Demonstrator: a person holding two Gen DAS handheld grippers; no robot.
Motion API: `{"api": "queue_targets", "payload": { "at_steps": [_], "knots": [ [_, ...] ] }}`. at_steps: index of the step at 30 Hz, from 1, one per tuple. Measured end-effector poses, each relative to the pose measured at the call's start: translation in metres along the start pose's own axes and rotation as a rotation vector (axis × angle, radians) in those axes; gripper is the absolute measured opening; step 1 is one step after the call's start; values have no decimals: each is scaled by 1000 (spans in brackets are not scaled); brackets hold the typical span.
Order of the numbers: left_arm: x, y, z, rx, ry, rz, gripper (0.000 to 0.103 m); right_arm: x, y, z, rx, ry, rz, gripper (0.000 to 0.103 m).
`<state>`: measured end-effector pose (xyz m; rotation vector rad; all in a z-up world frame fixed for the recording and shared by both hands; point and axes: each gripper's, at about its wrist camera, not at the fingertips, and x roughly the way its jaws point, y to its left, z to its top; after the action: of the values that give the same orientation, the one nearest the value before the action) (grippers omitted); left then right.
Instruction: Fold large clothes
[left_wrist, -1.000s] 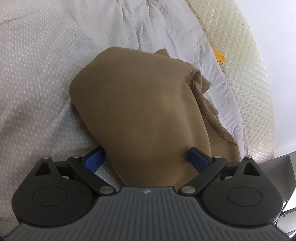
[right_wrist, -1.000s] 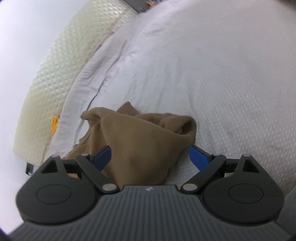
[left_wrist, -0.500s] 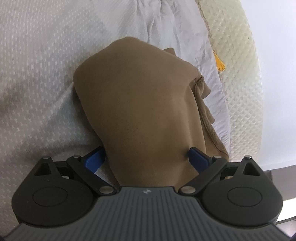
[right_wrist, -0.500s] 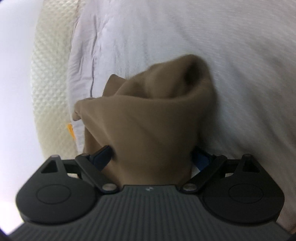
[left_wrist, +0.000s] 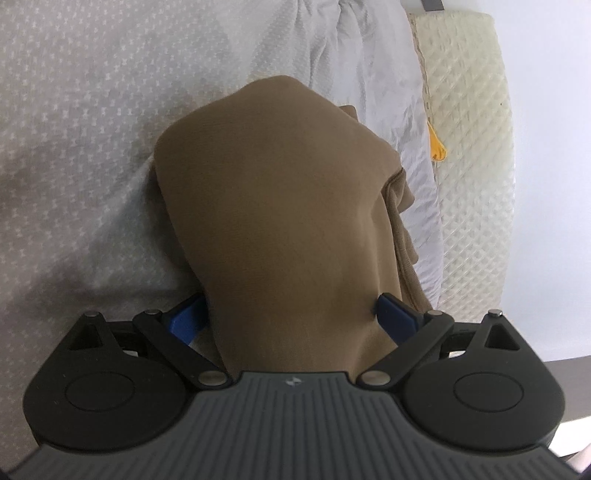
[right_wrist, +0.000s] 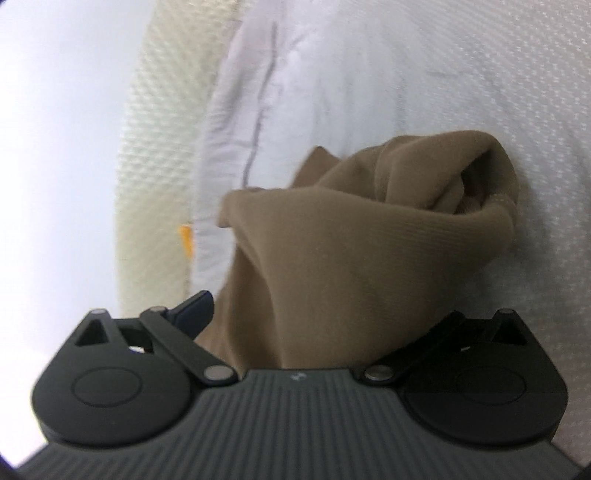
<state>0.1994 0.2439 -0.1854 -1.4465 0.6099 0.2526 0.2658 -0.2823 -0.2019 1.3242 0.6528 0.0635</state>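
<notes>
A large brown garment (left_wrist: 273, 206) hangs bunched over the grey-white bed sheet (left_wrist: 74, 110). My left gripper (left_wrist: 291, 317) has the cloth draped between its blue fingers (left_wrist: 184, 317), which stand wide apart, so whether it grips is unclear. In the right wrist view the same brown garment (right_wrist: 354, 258) droops in folds from my right gripper (right_wrist: 321, 314). One dark blue finger (right_wrist: 194, 308) shows at the left; the other is hidden behind the cloth.
A cream quilted mattress edge (left_wrist: 476, 166) runs along the right side, with an orange tag (left_wrist: 436, 147) on it. It also shows in the right wrist view (right_wrist: 155, 166). A pale wall lies beyond it. The sheet is wrinkled near the mattress edge.
Both grippers have lifted and turned with the garment, which now hangs more upright and bunched. The right view has swung toward the mattress edge.
</notes>
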Motion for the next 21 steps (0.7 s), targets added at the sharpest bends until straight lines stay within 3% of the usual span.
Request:
{"api": "queue_targets", "payload": {
  "at_steps": [6, 15, 21],
  "knots": [
    [16, -1, 7, -47, -10, 2, 96, 2, -8, 0, -2, 0, -20, 103],
    [16, -22, 5, 87, -47, 56, 71, 7, -19, -9, -6, 18, -145, 103],
    [14, -34, 2, 153, -65, 50, 63, 30, -14, 0, -18, 6, -137, 103]
  ]
}}
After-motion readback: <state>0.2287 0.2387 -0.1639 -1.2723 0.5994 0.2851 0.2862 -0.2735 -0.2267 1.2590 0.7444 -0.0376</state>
